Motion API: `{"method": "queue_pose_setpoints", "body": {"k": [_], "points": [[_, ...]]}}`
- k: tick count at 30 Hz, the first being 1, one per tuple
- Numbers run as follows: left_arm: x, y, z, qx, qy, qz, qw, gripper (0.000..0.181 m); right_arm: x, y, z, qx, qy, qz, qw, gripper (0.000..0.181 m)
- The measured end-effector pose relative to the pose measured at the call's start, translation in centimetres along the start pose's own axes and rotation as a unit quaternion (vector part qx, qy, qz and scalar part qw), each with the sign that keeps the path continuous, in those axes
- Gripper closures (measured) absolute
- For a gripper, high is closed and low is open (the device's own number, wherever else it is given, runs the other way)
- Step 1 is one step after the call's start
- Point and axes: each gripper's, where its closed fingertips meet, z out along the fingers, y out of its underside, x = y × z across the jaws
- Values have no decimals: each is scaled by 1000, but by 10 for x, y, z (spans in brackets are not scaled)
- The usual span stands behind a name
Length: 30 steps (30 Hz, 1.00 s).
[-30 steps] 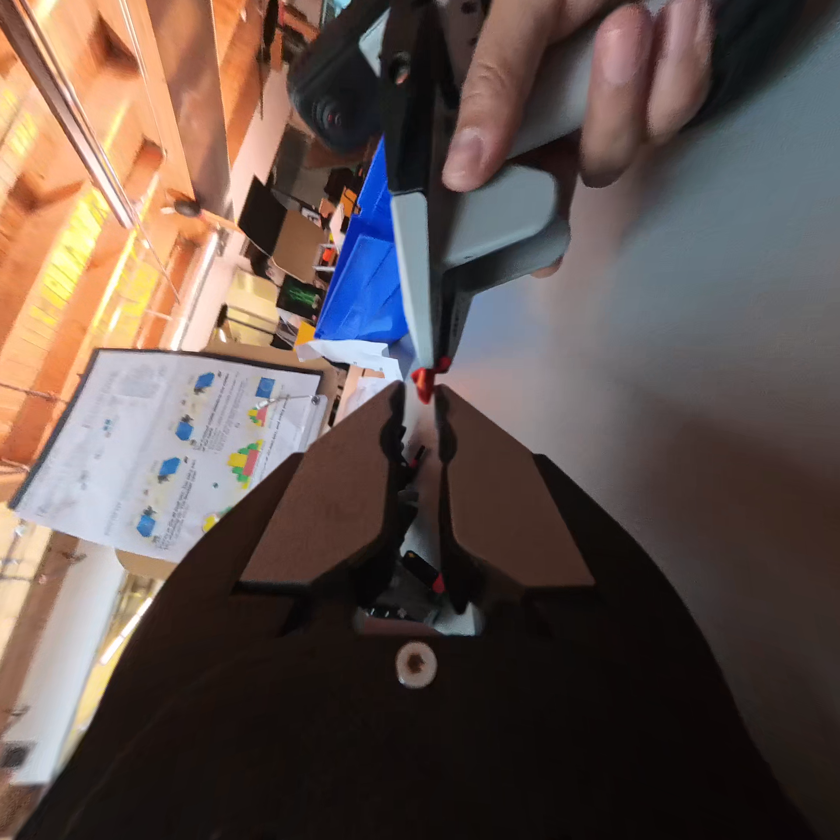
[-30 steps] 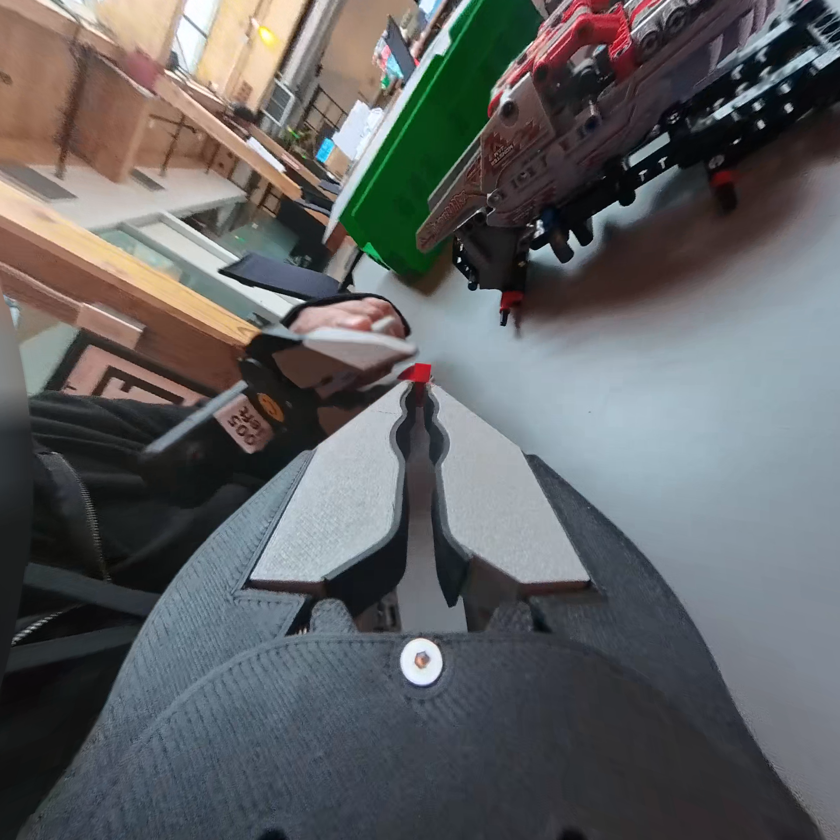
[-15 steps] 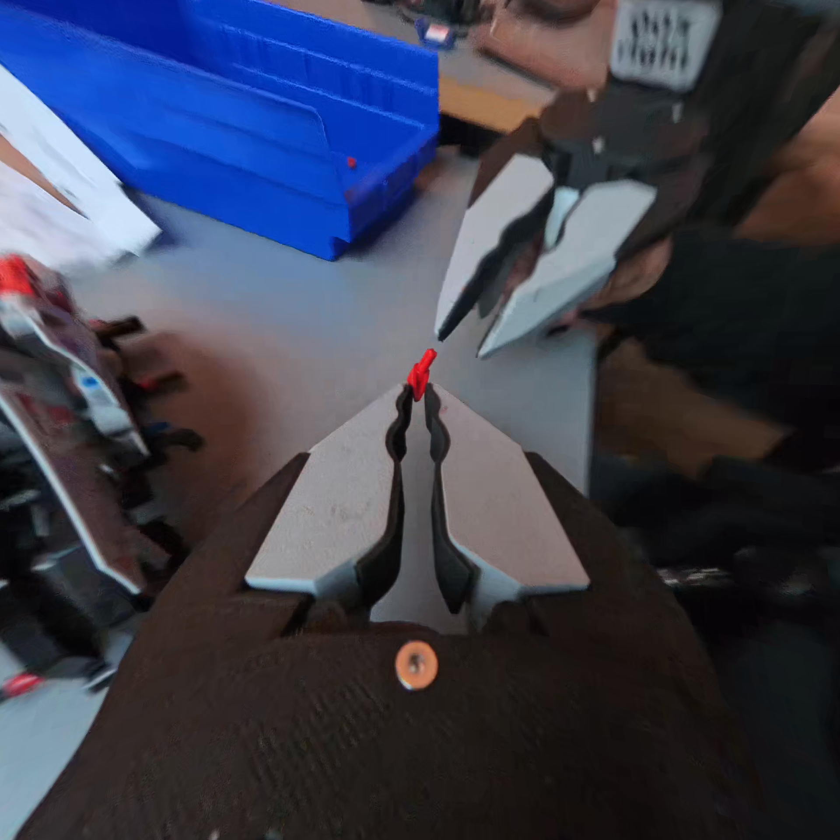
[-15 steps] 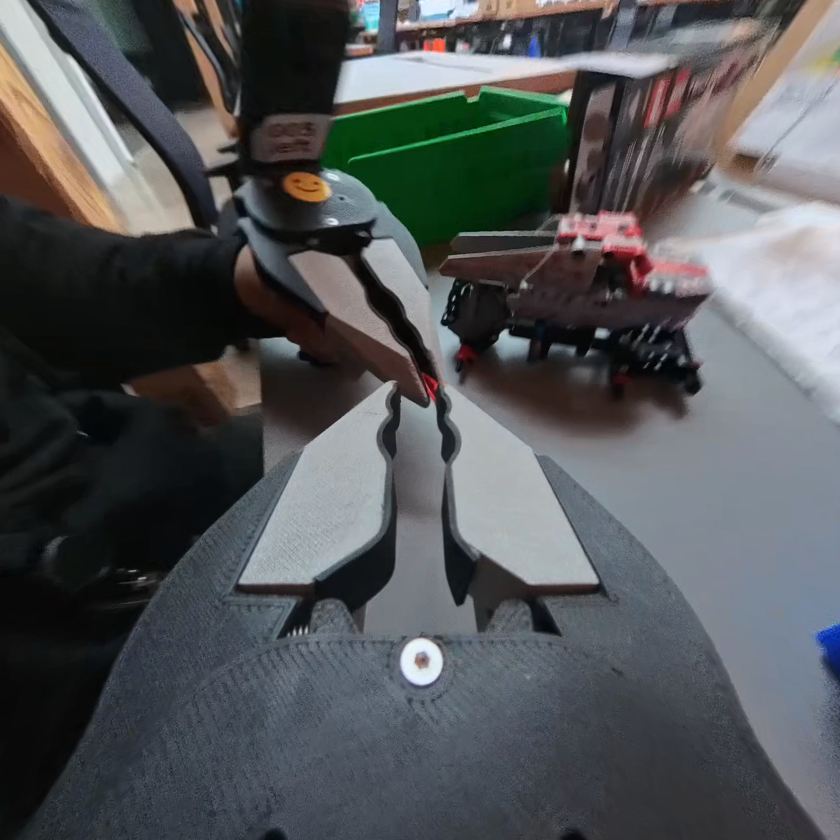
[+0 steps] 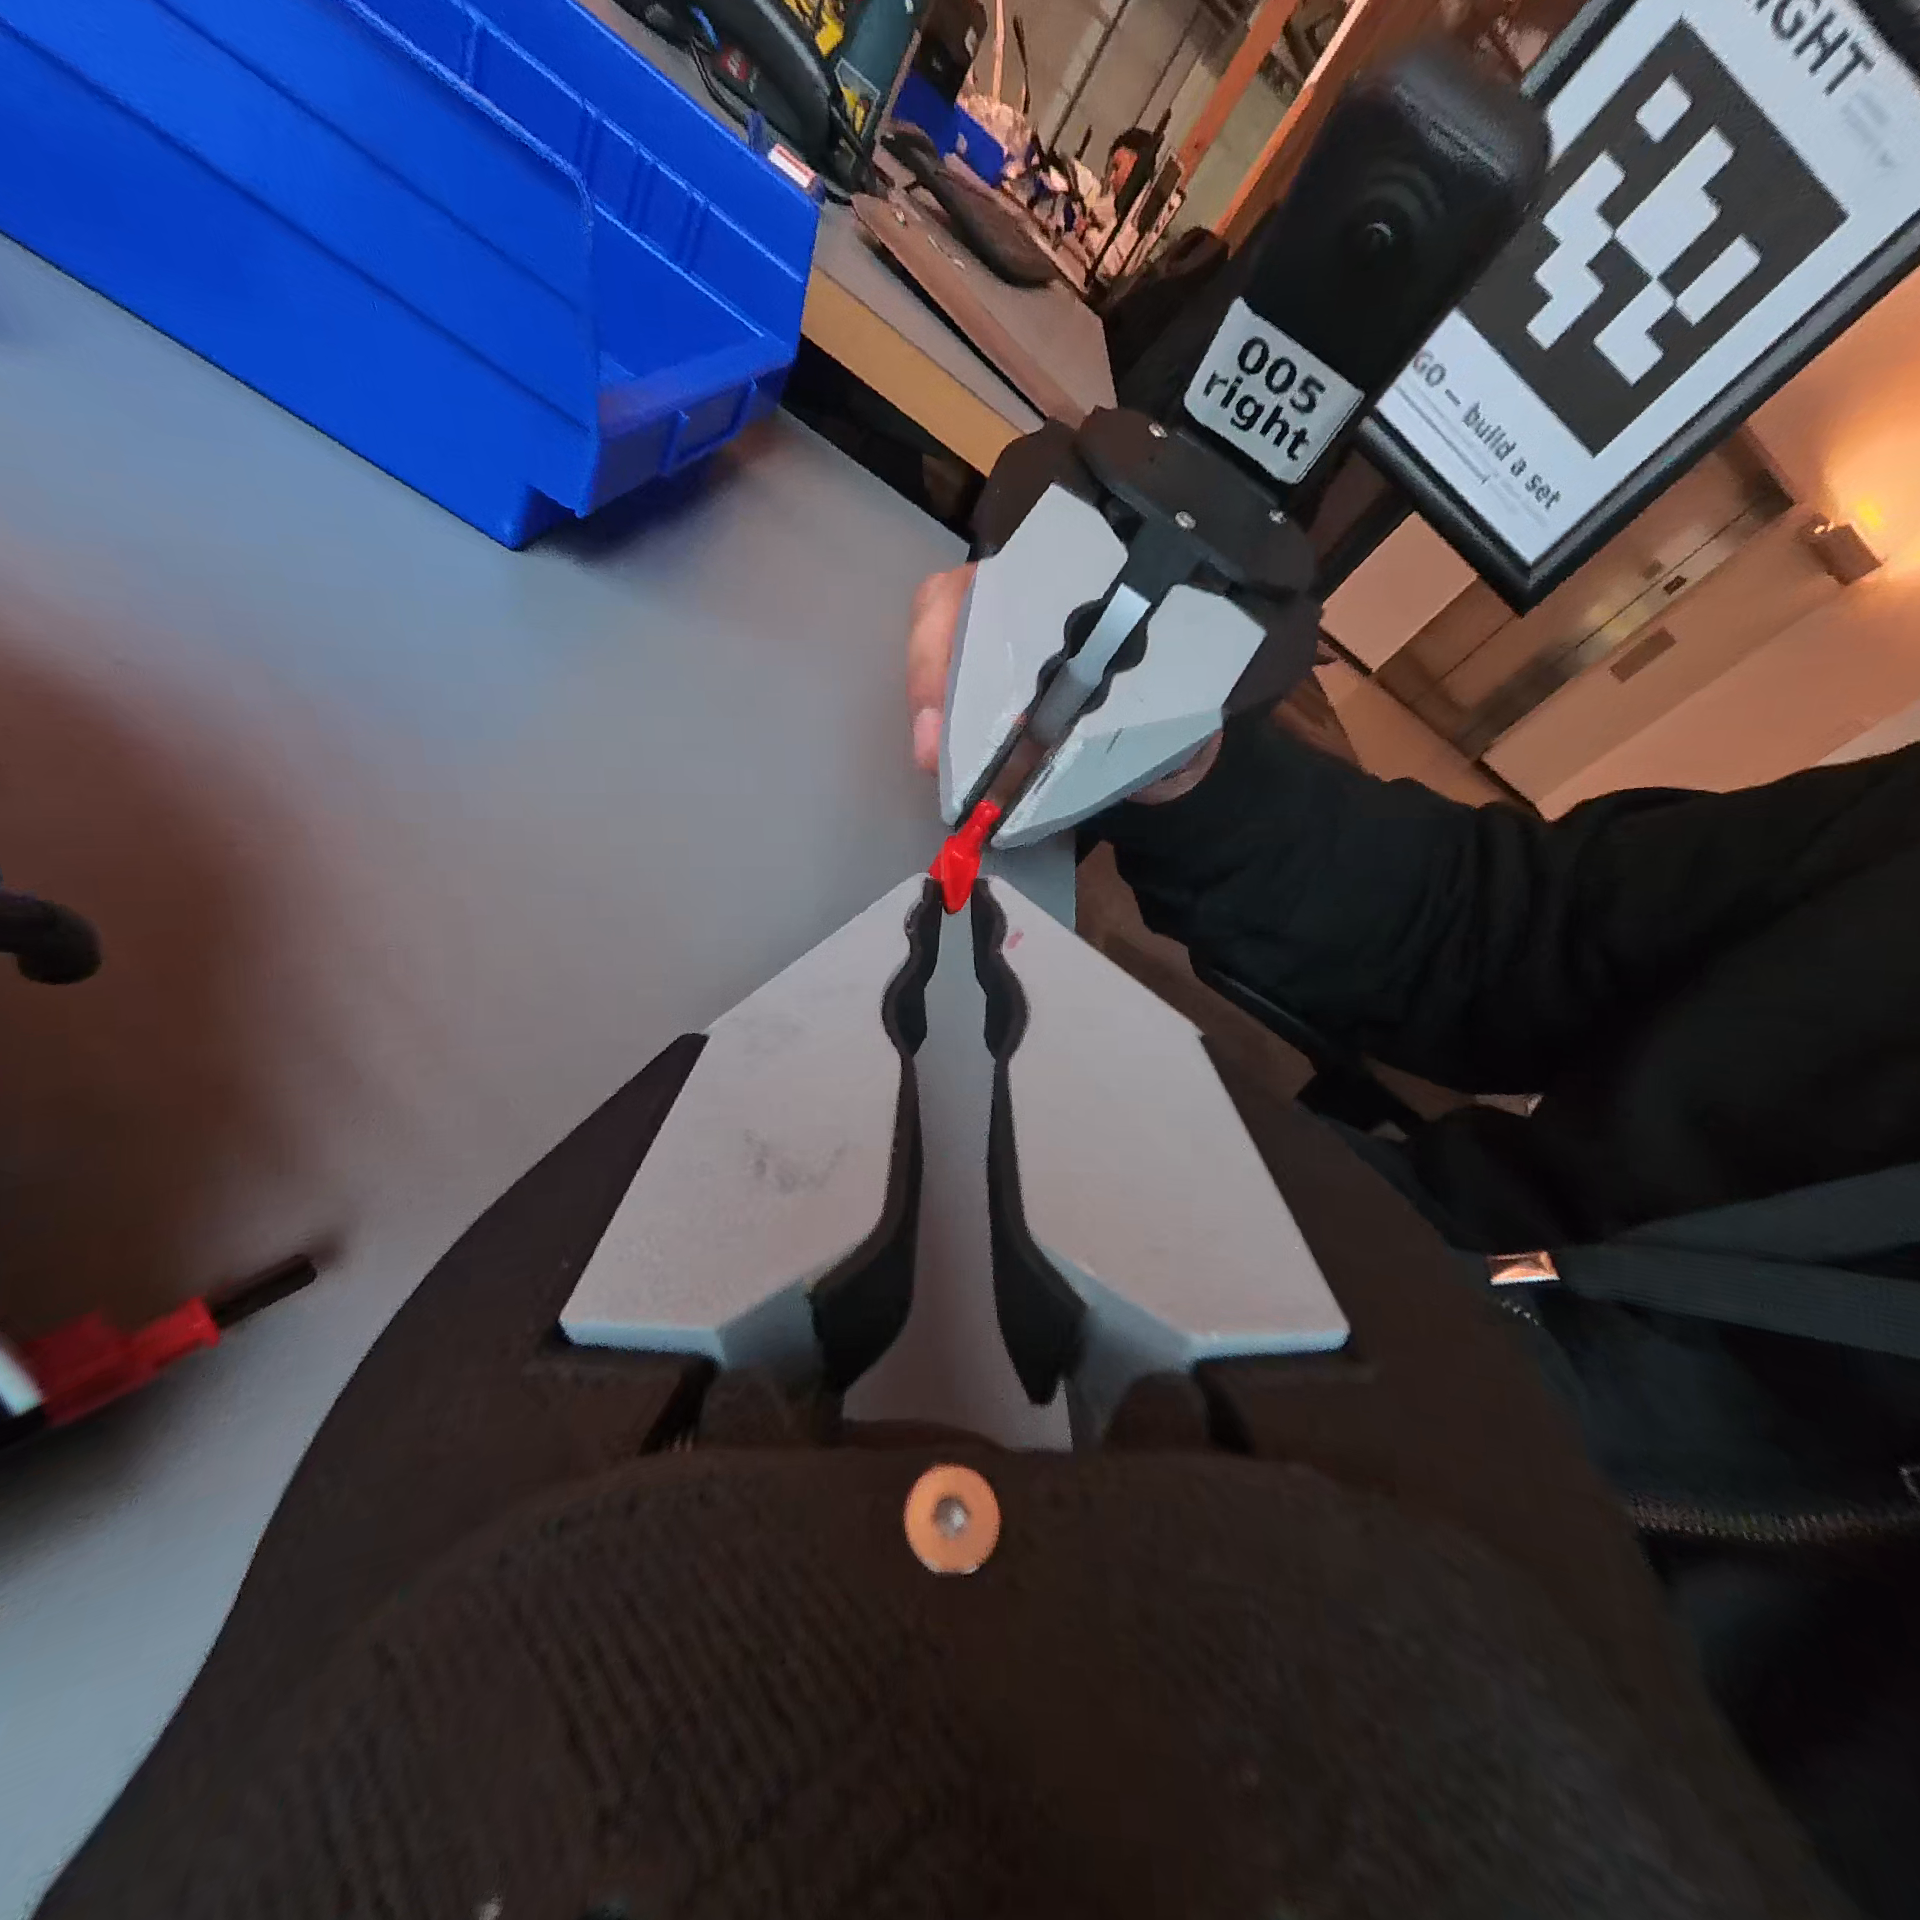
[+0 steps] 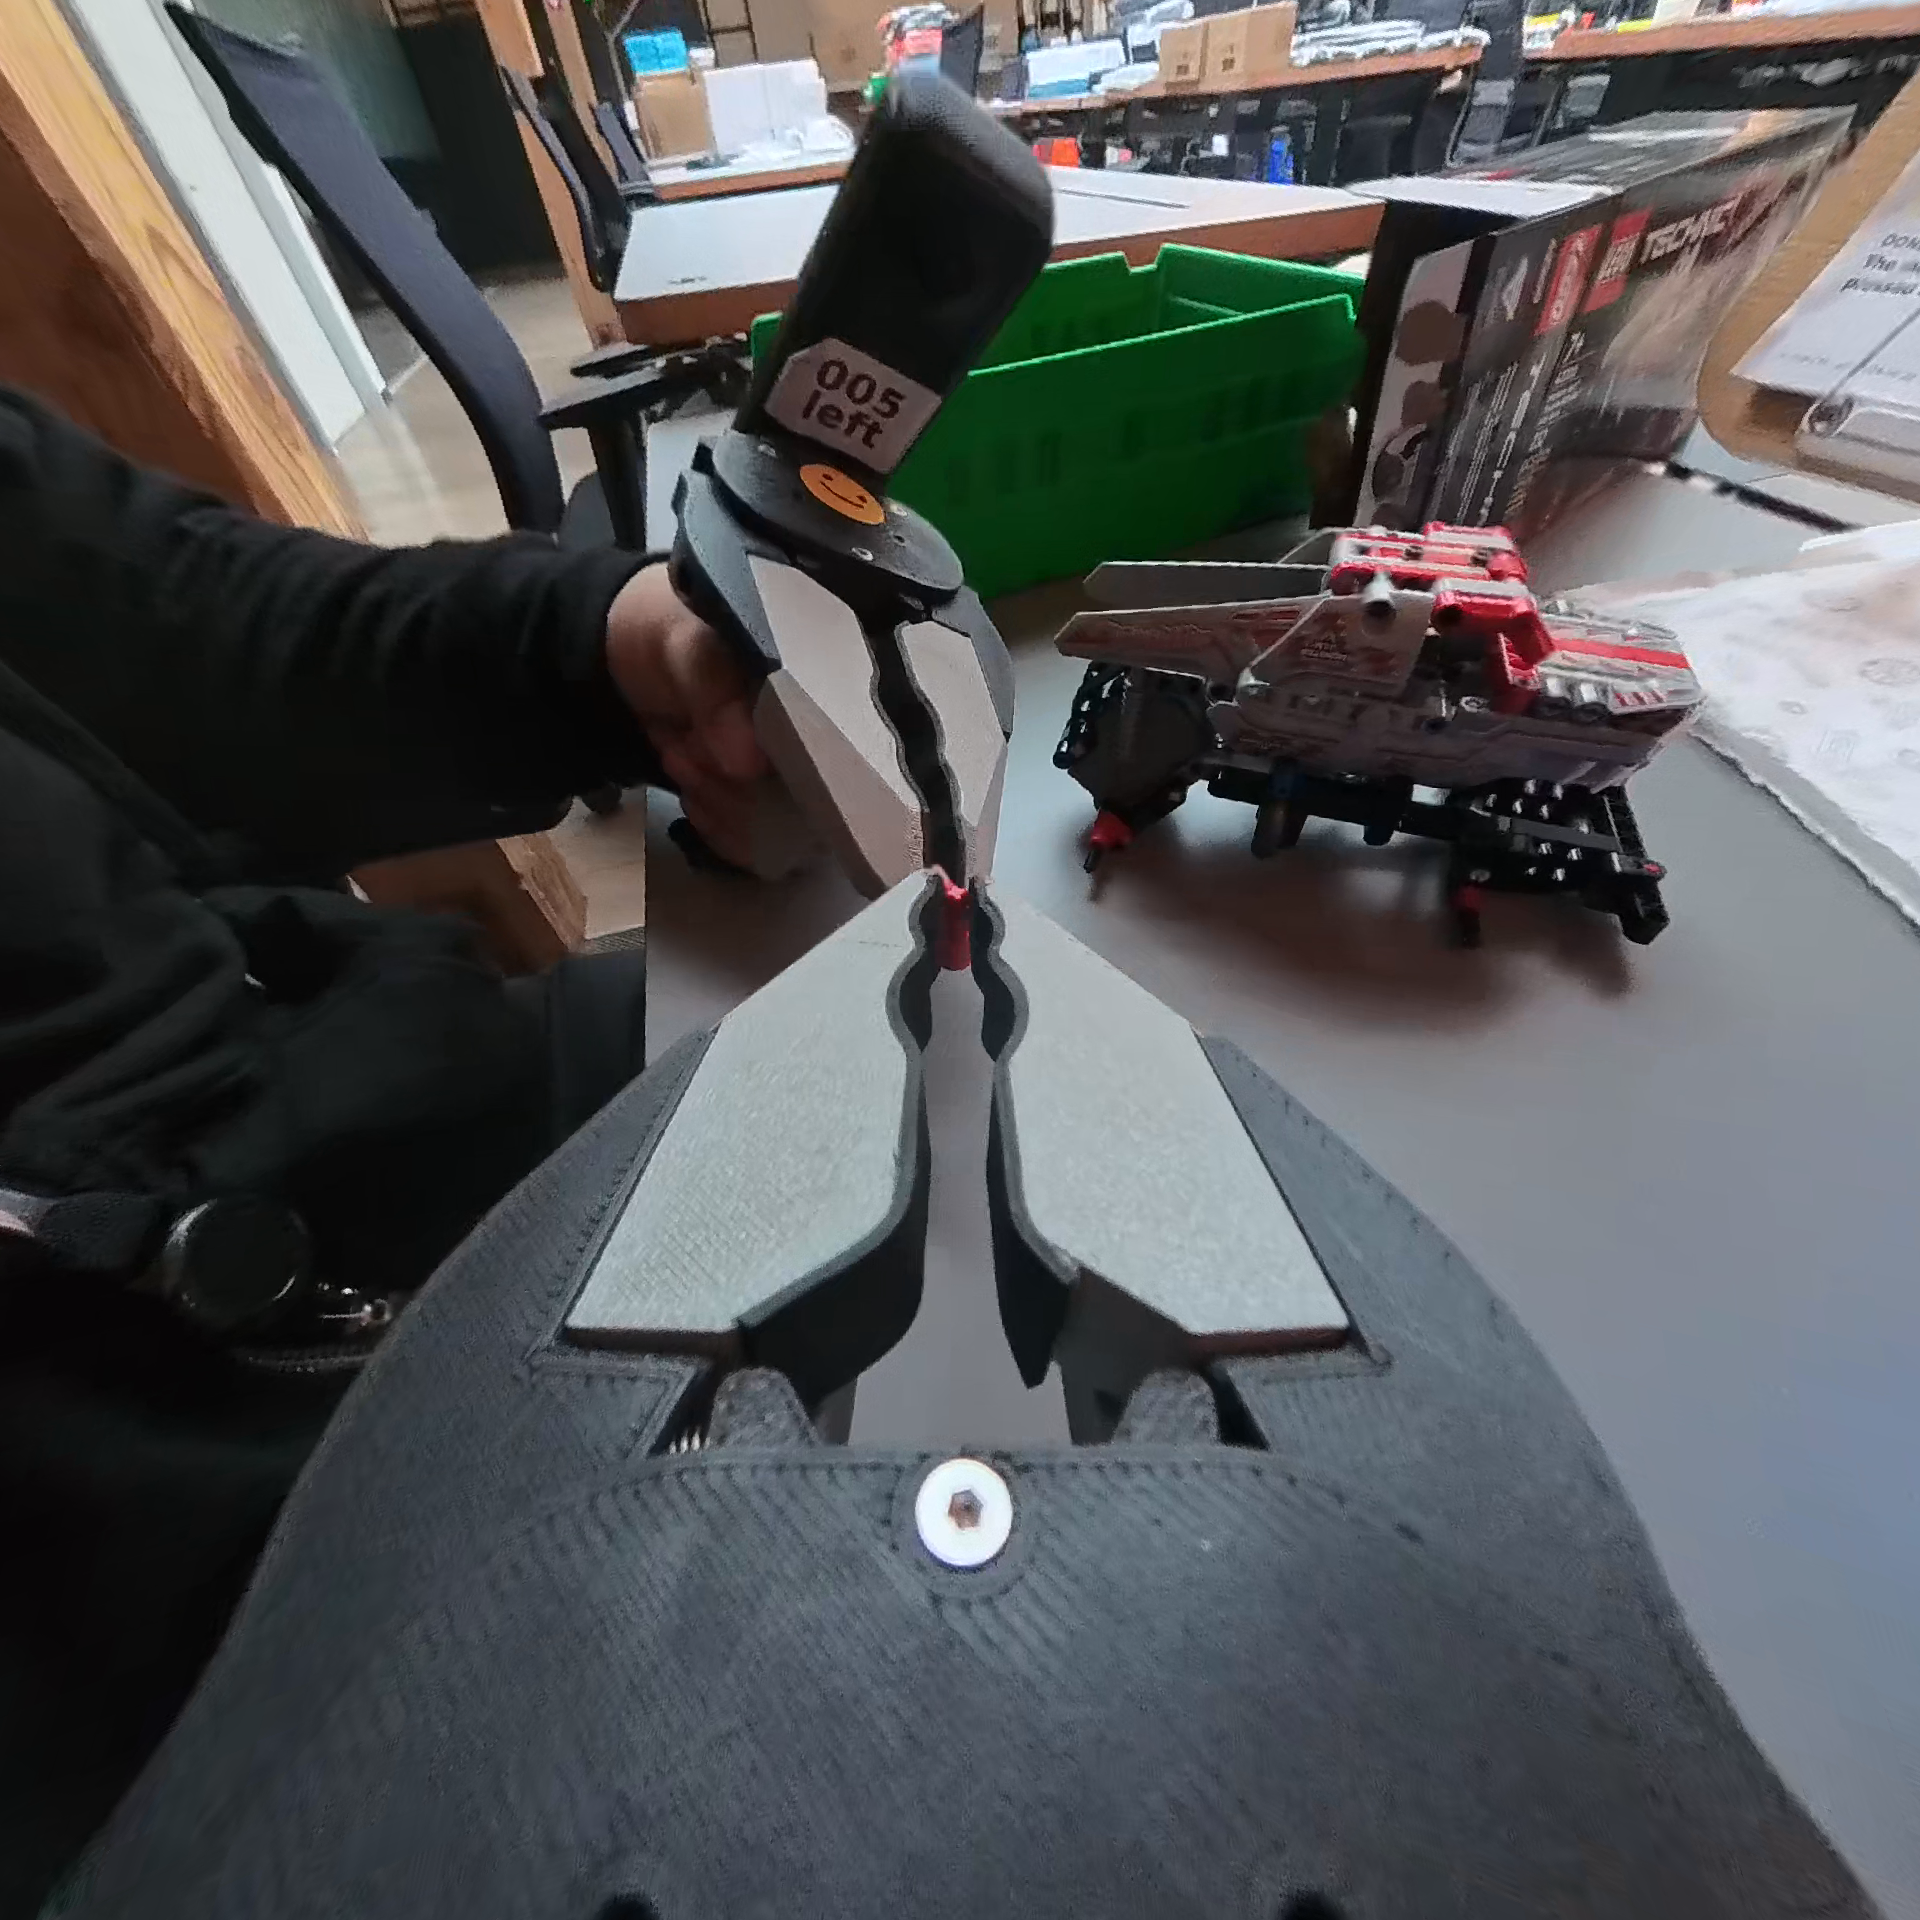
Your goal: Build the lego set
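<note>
A small red lego pin (image 5: 961, 857) is held tip to tip between my two grippers, above the near edge of the grey table (image 5: 468, 779). My left gripper (image 5: 951, 899) is shut on one end. My right gripper (image 5: 992, 819) faces it and is shut on the other end. In the right wrist view the pin (image 6: 954, 930) sits between my right gripper's tips (image 6: 954, 914), with my left gripper (image 6: 951, 868) meeting it from above. The part-built red, grey and black lego vehicle (image 6: 1382, 686) stands on the table beyond.
A blue bin (image 5: 416, 260) stands at the back of the table. A green bin (image 6: 1143, 416), the dark lego box (image 6: 1558, 332) and paper sheets (image 6: 1818, 707) lie behind and right of the vehicle. A blurred red-and-black end of it (image 5: 104, 1351) lies left. The grippers are tip to tip, or close to it.
Half a second ago my left gripper held the pin alone and my right gripper was open and apart. My right gripper has now closed on the pin's free end.
</note>
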Motion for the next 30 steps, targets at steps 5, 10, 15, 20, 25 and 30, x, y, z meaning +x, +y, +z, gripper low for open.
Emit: {"method": "queue_pose_setpoints", "body": {"k": [5, 10, 15, 20, 25, 30], "points": [[-4, -11, -2, 23, -68, 102, 992, 167, 15, 1, -2, 11, -1, 104, 995, 181], [-6, -2, 6, -11, -100, 151, 983, 167, 11, -1, -2, 33, -69, 215, 974, 181], [-5, -7, 1, 3, -86, 137, 987, 171, 11, 4, -1, 24, -70, 225, 972, 181], [-5, -4, 3, 2, -78, 124, 989, 175, 7, 1, 1, 30, -80, 229, 970, 181], [-3, -6, 1, 10, -63, 109, 992, 177, 6, -2, 1, 44, -85, 230, 969, 181], [1, -7, 2, 24, -26, 57, 998, 177, 1, -3, -2, 37, -103, 206, 972, 175]]}}
